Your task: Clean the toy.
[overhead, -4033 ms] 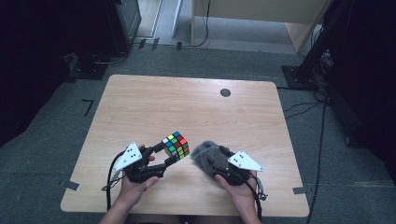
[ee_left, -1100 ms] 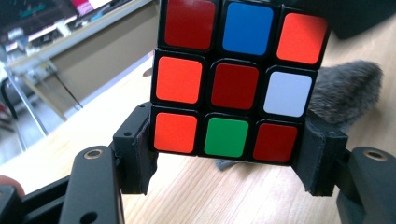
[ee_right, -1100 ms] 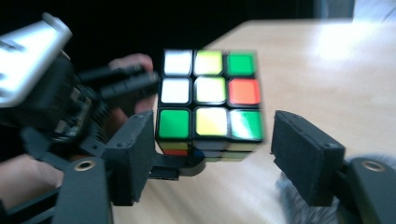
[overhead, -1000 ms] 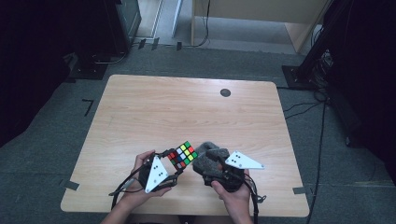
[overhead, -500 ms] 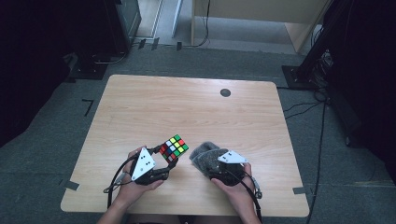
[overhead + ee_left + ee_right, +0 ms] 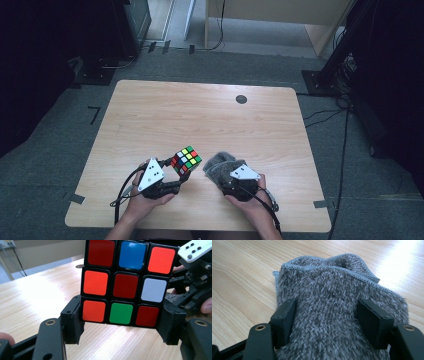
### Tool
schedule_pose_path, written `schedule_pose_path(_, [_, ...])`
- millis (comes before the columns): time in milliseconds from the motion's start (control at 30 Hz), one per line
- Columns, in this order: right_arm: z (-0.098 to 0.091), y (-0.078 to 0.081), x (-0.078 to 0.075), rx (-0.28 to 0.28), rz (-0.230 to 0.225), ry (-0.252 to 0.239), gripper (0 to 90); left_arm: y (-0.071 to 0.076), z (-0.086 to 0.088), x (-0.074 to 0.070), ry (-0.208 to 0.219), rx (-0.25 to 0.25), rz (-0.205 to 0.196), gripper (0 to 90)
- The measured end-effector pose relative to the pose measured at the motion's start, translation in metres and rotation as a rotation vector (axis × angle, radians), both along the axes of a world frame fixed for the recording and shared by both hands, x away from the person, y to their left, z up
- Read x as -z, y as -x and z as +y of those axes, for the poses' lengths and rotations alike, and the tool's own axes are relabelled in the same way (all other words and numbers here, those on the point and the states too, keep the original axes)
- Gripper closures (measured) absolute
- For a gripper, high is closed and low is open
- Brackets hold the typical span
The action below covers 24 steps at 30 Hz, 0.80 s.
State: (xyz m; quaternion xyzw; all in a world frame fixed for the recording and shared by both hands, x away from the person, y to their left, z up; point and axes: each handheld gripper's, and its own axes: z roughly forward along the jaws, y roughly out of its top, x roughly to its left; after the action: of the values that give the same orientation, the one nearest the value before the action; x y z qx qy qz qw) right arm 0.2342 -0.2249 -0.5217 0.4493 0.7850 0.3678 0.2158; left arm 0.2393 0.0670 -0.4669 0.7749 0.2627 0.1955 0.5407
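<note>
Two grips: your left gripper clamps the multicoloured plastic puzzle cube above the wooden table. Your right gripper squeezes the fuzzy grey cloth, whose stitched hem shows close up in its own view.

The high view is evenly lit over the table, its pale wood bright against a surround that sinks almost to black at left and right. Soft, short shadows sit under the hands; the picture is slightly soft, grainy in the dark corners. In the left gripper view a broad glare washes the wood pale at centre left, and the cube is sharp while the near jaws blur. In the right gripper view, glare burns out the top right corner, the cloth is crisp, and the bottom edge softens.
</note>
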Motion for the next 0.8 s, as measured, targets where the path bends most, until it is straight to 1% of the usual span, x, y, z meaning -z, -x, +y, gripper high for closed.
schedule_pose_path(33, [0.0001, -0.0003, 0.0000, 0.003, 0.001, -0.001, 33.9, -0.0003, 0.0006, 0.0002, 0.007, 0.007, 0.006, 33.8])
schedule_pose_path(67, [-0.0001, -0.0006, 0.0002, 0.003, 0.000, -0.002, 33.8, -0.0005, 0.0013, 0.0003, 0.015, 0.030, 0.014, 33.8])
schedule_pose_path(100, [-0.0004, -0.0007, 0.0006, 0.003, 0.000, -0.006, 33.8, -0.0001, 0.0016, 0.0004, 0.018, 0.049, 0.012, 33.8])
schedule_pose_path(133, [-0.0008, -0.0008, 0.0006, 0.003, 0.006, -0.012, 33.8, 0.0008, 0.0011, 0.0004, 0.015, 0.050, 0.005, 33.8])
schedule_pose_path(167, [-0.0013, -0.0011, 0.0007, 0.001, 0.007, -0.014, 33.9, 0.0011, 0.0004, 0.0003, 0.013, 0.046, 0.004, 33.8])
schedule_pose_path(233, [-0.0020, -0.0018, 0.0007, -0.003, 0.006, -0.015, 34.0, 0.0011, -0.0006, -0.0001, 0.011, 0.022, 0.004, 33.7])
schedule_pose_path(333, [-0.0031, -0.0013, 0.0006, 0.000, 0.008, -0.019, 37.8, -0.0011, 0.0001, 0.0002, 0.008, -0.009, 0.016, 33.7])
schedule_pose_path(467, [-0.0054, -0.0018, 0.0006, -0.018, 0.004, -0.014, 40.4, -0.0022, 0.0014, 0.0004, 0.002, -0.015, 0.021, 33.7])
schedule_pose_path(533, [-0.0054, -0.0017, 0.0006, -0.011, -0.002, -0.008, 44.3, -0.0017, 0.0012, 0.0000, 0.004, -0.021, 0.023, 33.7])
schedule_pose_path(600, [-0.0044, -0.0008, 0.0006, 0.002, -0.026, 0.018, 51.6, -0.0017, 0.0020, -0.0004, 0.023, -0.014, 0.032, 33.8])
schedule_pose_path(633, [-0.0034, -0.0001, 0.0005, 0.006, -0.036, 0.032, 56.5, -0.0016, 0.0024, -0.0005, 0.035, -0.005, 0.033, 33.8])
schedule_pose_path(667, [-0.0025, 0.0004, 0.0004, 0.016, -0.049, 0.049, 63.2, -0.0015, 0.0023, -0.0007, 0.035, -0.003, 0.030, 33.8])
schedule_pose_path(700, [-0.0011, 0.0006, 0.0002, 0.025, -0.059, 0.066, 67.3, -0.0014, 0.0020, -0.0007, 0.027, -0.001, 0.026, 33.8])
schedule_pose_path(767, [0.0016, 0.0008, -0.0014, 0.029, -0.064, 0.088, 70.7, -0.0009, 0.0008, 0.0001, 0.003, 0.006, 0.019, 33.9])
schedule_pose_path(800, [0.0029, 0.0013, -0.0029, 0.033, -0.064, 0.086, 71.9, -0.0008, 0.0003, 0.0005, -0.009, 0.008, 0.019, 33.8])
